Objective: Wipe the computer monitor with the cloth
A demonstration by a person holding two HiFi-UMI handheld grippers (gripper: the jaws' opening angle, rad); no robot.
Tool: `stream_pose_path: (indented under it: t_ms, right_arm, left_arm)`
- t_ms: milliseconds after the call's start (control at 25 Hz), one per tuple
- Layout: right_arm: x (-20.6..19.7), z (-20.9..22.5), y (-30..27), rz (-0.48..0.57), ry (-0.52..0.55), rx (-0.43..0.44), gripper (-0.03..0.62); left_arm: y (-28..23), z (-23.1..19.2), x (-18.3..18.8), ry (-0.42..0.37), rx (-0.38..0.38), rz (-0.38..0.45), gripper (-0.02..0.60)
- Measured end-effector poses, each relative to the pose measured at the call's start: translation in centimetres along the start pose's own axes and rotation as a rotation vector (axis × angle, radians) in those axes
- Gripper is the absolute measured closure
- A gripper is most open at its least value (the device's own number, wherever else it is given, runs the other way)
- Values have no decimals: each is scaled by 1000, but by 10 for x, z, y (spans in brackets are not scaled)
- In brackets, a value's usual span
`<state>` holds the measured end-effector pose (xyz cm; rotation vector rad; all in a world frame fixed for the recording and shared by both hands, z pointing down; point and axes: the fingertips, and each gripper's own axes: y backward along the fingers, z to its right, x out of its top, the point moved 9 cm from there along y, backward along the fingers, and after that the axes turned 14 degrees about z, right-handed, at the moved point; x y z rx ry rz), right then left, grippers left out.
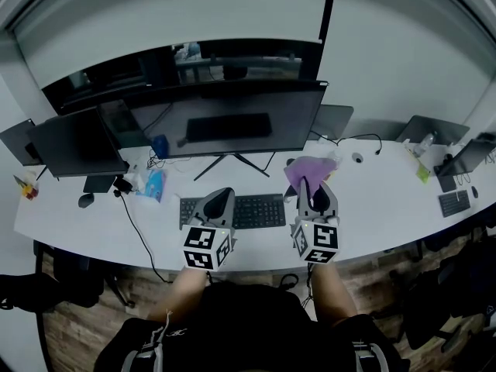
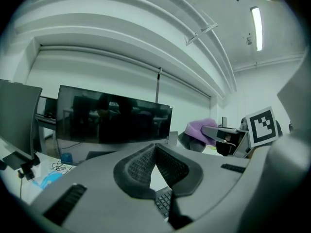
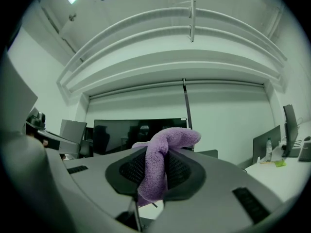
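Observation:
The big dark computer monitor [image 1: 225, 118] stands at the back of the white desk [image 1: 372, 208], straight ahead of both grippers. My right gripper [image 1: 311, 186] is shut on a purple cloth [image 1: 308, 169], which bulges out above and ahead of its tips. In the right gripper view the cloth [image 3: 163, 159] is pinched between the jaws and its top folds over to the right, with the monitor [image 3: 141, 130] behind it. My left gripper [image 1: 219, 201] hovers over the keyboard with its jaws shut and nothing in them. From the left gripper view the monitor [image 2: 114, 120] fills the middle distance.
A black keyboard [image 1: 248, 210] lies under the grippers. A second, smaller monitor [image 1: 77, 142] stands at the left, with a mouse [image 1: 85, 200], cables and a blue packet [image 1: 153, 183] near it. Laptops and small items [image 1: 434, 130] crowd the right end of the desk.

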<state>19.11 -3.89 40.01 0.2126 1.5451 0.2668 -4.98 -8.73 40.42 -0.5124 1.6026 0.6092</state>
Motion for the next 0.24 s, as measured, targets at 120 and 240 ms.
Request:
stream_pose_path:
  t_ms: [120, 240]
  right_arm:
    - [1, -1, 2, 3, 0, 2, 497]
    - [2, -4, 4, 3, 0, 4, 497]
  left_arm:
    - [2, 1, 0, 0, 0, 0, 568]
    - [5, 2, 1, 0, -1, 1, 568]
